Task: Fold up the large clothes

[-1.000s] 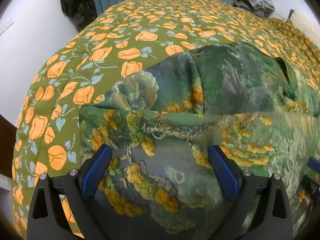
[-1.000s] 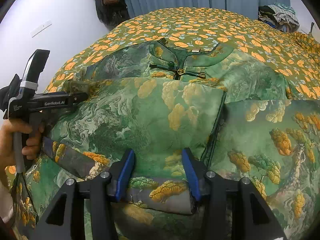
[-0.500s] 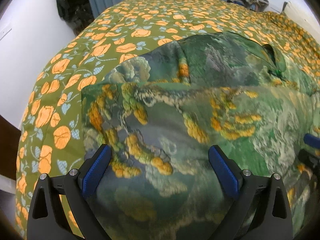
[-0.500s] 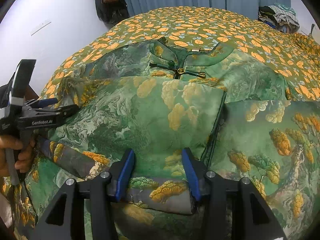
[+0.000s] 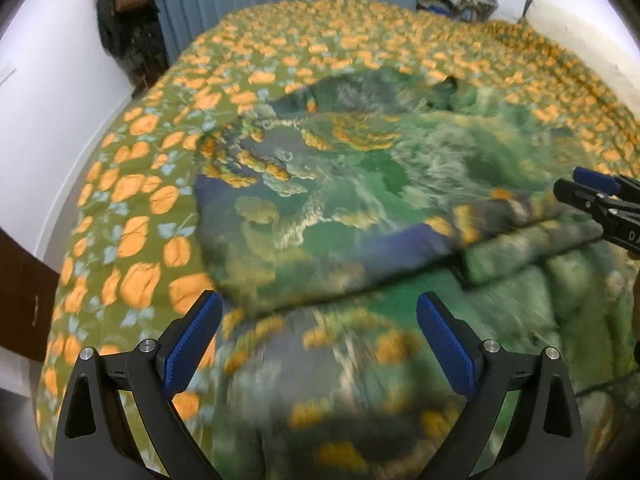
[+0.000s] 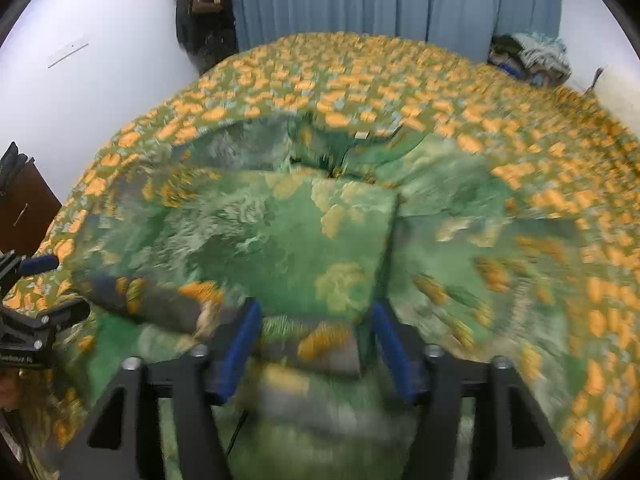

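Note:
A large green garment (image 5: 352, 208) printed with trees and orange blossoms lies partly folded on the bed; it also fills the right wrist view (image 6: 304, 240), collar (image 6: 344, 152) at the far side. My left gripper (image 5: 320, 340) is open and empty above the garment's near left part. My right gripper (image 6: 316, 344) has its jaws set apart with a folded edge of the garment lying between them; blur hides whether the pads touch it. It shows at the right edge of the left wrist view (image 5: 596, 196).
The bed is covered by an olive spread with orange flowers (image 5: 132, 216). A white wall (image 5: 48, 112) runs along the left. Blue curtains (image 6: 392, 4), hanging dark clothes (image 6: 204, 8) and a clothes pile (image 6: 528, 56) stand at the back. A brown cabinet (image 6: 24, 204) is at left.
Both grippers have pulled back and up from the garment, so more of the bed shows. The left gripper stays open. The right gripper's jaws have spread slightly.

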The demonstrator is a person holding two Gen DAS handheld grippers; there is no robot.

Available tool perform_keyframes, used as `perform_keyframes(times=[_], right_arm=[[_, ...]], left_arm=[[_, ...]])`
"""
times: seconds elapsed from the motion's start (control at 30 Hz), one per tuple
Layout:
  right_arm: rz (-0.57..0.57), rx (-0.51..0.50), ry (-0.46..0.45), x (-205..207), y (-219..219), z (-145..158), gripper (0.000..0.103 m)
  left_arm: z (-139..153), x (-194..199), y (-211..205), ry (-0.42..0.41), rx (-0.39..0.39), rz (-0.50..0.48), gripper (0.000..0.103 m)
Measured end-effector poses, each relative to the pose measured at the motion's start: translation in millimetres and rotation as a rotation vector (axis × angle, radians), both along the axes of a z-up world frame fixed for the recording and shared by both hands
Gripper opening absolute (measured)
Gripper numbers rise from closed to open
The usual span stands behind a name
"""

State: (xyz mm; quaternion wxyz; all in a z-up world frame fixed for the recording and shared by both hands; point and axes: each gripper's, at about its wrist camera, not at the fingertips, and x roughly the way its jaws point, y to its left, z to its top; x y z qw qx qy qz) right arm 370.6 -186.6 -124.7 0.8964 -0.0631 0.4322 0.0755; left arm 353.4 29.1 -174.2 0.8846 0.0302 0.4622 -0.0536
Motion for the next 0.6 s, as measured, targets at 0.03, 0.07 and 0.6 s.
perform_keyframes(times=[0.03, 0.07, 0.6], right_arm=[[-0.011, -0.022, -0.013, -10.2, -0.2, 9.3, 0.066], [-0.02, -0.04, -0.02, -18.0, -0.2, 16.5, 0.066], [-0.124, -0.202, -0.108, -105.1, -17.0, 89.4, 0.079]], left_arm=[[6.4, -7.3, -1.3, -0.015, -0.003, 0.003, 0.098], [13.0, -14.8, -2.2, -0.029, -0.009, 0.009, 0.098], [64.8, -70.2, -30.1, -0.086, -0.009, -0.006, 0.098]])
